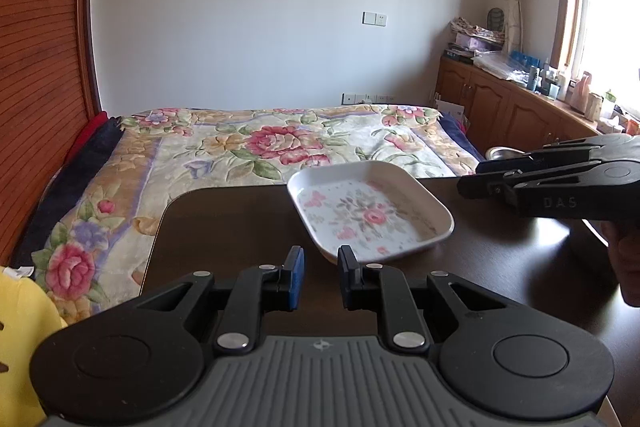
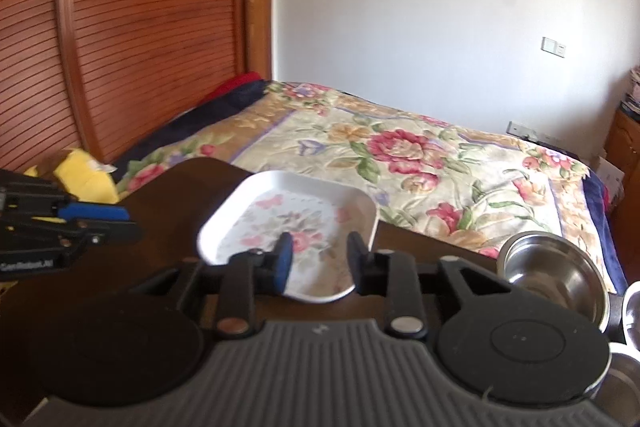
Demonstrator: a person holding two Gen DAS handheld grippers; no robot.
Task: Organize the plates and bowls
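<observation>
Right wrist view: our right gripper hangs empty, fingers parted, above the floral square plate at the dark table edge; left gripper likewise parted. Risk: nudging it off bedward.

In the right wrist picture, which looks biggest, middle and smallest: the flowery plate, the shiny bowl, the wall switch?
1. Flowery plate
2. Shiny bowl
3. Wall switch
The switch is far off on the wall, so its real size is unsure.
</observation>
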